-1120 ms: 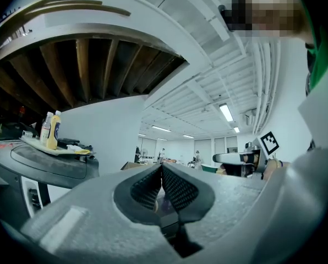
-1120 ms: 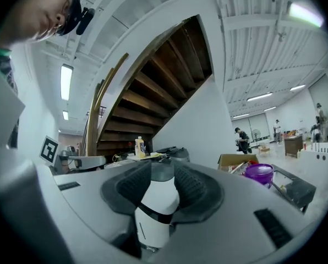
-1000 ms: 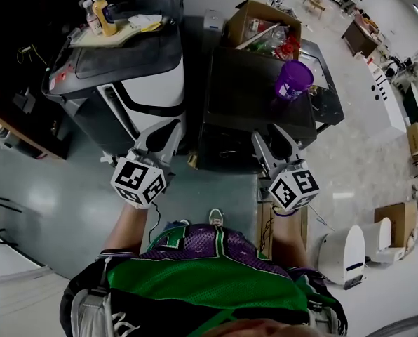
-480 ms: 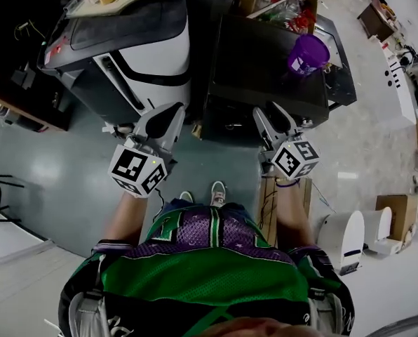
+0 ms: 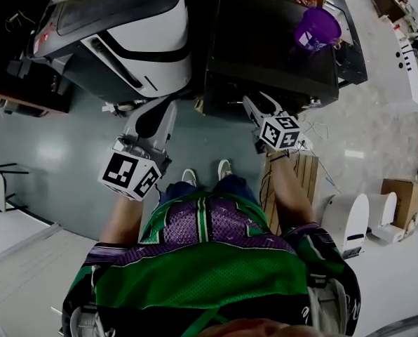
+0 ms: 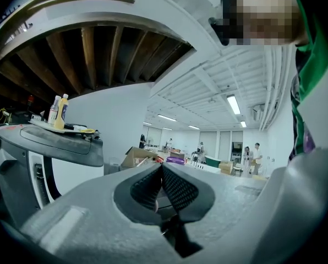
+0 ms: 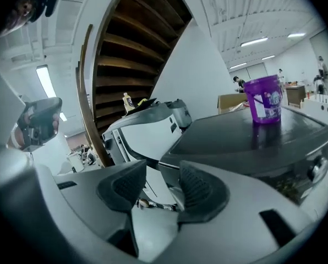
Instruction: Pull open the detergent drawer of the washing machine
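Below my head camera, both machines sit just ahead of my feet: white machine [image 5: 135, 44] on the left, dark machine [image 5: 265, 48] on the right, side by side with a narrow gap between them. Can't tell which front carries the detergent drawer; no view shows it clearly.

Left gripper [image 5: 155, 109] is held low in front of the white machine's lower front, near it, not touching. Its own view shows the left gripper [image 6: 162, 166] with the ribbed pads pressed together at the tips and nothing between them. The white machine [image 6: 48, 147] is off to the left there, with bottles [image 6: 58, 111] standing on its top and a cardboard box [image 6: 134, 157] further back.

Right gripper [image 5: 259, 102] points at the lower front edge of the dark machine, close to it; contact can't be judged from above. Its own view shows the right gripper [image 7: 163, 172] with jaws spread and nothing gripped, the gap looking toward the near front corner of the dark machine [image 7: 246, 136] and the white machine [image 7: 147, 131] beside it. A purple cup [image 7: 266, 99] stands upright on the dark machine's top, toward the far right; it's also seen from above as the purple cup [image 5: 316, 27].

My shoes [image 5: 224, 168] are between the two grippers, on the grey floor [image 5: 55, 139].
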Tool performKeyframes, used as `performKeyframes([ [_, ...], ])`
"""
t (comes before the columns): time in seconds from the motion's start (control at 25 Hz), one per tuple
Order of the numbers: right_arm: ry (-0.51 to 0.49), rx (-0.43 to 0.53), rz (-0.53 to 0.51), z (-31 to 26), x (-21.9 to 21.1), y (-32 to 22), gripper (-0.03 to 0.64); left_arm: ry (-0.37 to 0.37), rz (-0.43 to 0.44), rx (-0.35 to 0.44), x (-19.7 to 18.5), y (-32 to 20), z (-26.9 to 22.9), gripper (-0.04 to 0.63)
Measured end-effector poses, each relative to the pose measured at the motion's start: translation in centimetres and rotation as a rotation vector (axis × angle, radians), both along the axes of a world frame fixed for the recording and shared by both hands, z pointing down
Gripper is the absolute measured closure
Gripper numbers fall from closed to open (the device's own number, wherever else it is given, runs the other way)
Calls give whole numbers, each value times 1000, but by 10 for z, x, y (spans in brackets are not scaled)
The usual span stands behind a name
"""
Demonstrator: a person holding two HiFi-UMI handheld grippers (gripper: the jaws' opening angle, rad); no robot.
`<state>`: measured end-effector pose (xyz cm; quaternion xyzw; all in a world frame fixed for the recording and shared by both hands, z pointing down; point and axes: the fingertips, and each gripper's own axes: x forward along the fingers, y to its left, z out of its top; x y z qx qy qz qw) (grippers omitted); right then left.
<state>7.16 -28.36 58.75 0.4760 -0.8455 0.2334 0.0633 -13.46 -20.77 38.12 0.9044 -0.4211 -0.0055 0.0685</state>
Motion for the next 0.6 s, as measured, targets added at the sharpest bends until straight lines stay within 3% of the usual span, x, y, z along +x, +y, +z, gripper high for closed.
performKeyframes([
  [0.24, -79, -78, -2, 58, -1, -14, 445, -36, -42, -22, 7, 2, 11, 580],
  [0.6, -121, -219, -12, 140, -1, -41, 445, -80, -133, -60, 10, 3, 20, 580],
])
